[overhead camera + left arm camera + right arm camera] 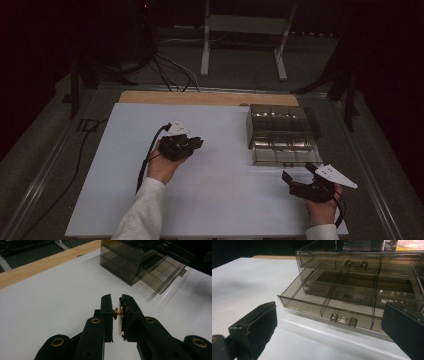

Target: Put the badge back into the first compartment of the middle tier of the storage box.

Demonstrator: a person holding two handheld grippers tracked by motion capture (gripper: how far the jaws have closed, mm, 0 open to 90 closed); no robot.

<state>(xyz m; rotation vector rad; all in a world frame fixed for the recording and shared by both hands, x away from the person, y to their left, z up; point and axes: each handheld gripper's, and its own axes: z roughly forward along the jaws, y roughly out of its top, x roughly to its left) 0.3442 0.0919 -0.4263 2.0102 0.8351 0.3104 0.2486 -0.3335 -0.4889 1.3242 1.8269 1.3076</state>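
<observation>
My left gripper (197, 143) hovers over the middle of the white board (115, 190) and is shut on a small gold-coloured stud with a pale disc (119, 315), pinched upright between the pads. A smoky clear drawer box (280, 125) stands at the board's far right, its bottom drawer (282, 156) pulled out toward me. In the right gripper view that drawer (312, 298) shows divided compartments and a clear handle (343, 320). My right gripper (299, 172) rests near the front right, just before the drawer, open with nothing between its jaws (329, 315).
A wooden strip (200, 97) runs along the board's far edge. Behind it stand a white metal frame (245, 25) and dark cables (170, 70) on the floor. The upper drawer (356, 264) of the box is closed. A cable (147, 157) trails from the left gripper.
</observation>
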